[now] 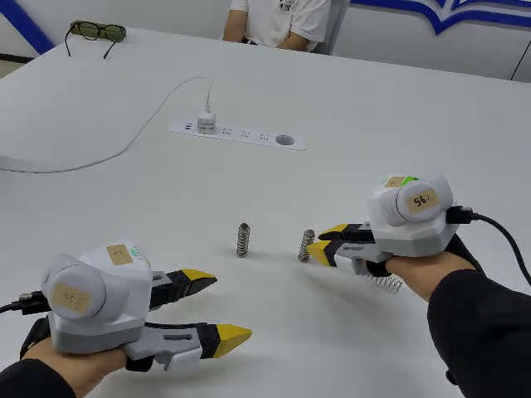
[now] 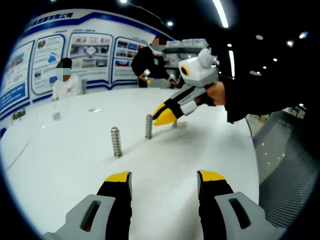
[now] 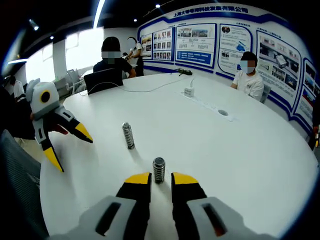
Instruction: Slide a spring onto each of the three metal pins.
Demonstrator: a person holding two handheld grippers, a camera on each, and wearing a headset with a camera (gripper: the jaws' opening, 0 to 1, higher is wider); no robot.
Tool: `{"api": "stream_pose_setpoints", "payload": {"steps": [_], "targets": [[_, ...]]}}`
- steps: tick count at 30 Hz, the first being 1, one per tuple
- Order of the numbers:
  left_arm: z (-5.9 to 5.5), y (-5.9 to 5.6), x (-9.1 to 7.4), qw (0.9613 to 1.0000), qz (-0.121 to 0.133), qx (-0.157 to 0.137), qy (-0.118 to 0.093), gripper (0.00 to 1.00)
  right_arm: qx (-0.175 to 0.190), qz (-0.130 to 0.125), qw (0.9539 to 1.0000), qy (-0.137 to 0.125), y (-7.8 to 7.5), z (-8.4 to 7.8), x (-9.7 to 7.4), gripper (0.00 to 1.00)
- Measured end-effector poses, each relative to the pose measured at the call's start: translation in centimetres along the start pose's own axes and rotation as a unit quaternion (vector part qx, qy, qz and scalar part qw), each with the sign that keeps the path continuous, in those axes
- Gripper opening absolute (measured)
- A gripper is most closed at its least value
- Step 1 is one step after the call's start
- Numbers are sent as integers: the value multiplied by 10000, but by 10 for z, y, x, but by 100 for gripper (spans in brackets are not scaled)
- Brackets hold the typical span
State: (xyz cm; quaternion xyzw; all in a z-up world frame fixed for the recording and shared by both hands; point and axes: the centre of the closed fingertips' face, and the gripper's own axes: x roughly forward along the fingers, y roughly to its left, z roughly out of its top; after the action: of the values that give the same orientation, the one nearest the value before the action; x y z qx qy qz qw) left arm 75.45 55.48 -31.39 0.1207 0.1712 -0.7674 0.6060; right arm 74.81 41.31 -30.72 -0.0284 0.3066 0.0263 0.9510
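On the white round table point(image 1: 124, 191), near its middle, two coiled grey metal springs stand on end, a little apart. The left-hand spring point(image 1: 243, 240) is upright and stands alone. The right-hand spring point(image 1: 307, 245) leans slightly, and it is too small to tell whether a pin runs through either one. The right gripper point(image 1: 322, 240), grey-bodied with black jaws and yellow tips, reaches in from the right. Its jaws are released to a narrow gap, and the right-hand spring sits just at their tips. In the right gripper view a sliver of table shows on each side of that spring, though I cannot tell whether a tip grazes it. A third, loose spring point(image 1: 386, 283) lies flat on the table under the hand holding this gripper. At the near left, the left gripper point(image 1: 222, 305) is held low over bare table with its jaws spread wide and nothing between them, well apart from the springs. Farther off lies a white power strip point(image 1: 236, 133) with a white plug and cable point(image 1: 206, 123). Dark-framed glasses point(image 1: 98, 31) rest at the far left, and a person in a white shirt point(image 1: 278, 18) sits at the far edge.
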Motion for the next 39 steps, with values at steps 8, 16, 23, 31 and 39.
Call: {"api": "stream_pose_setpoints", "payload": {"steps": [8, 16, 23, 31, 39], "targets": [[3, -1, 2, 10000, -29, 50, -7, 54, 2, -76, 10000, -13, 3, -9, -12, 17], [3, -5, 4, 9999, -74, 71, -4, 54, 53, -133, 9999, 11, 7, -22, -23, 17], [4, -5, 5, 9999, -79, 81, -18, 54, 165, -177, 9997, -3, 12, -31, -30, 17], [5, -8, 6, 9999, -109, 93, -7, 54, 317, -278, 9991, -6, 12, -45, -42, 17], [7, -9, 8, 9998, -141, 125, -5, 53, 428, -433, 9981, -18, 6, -54, -54, 17]]}}
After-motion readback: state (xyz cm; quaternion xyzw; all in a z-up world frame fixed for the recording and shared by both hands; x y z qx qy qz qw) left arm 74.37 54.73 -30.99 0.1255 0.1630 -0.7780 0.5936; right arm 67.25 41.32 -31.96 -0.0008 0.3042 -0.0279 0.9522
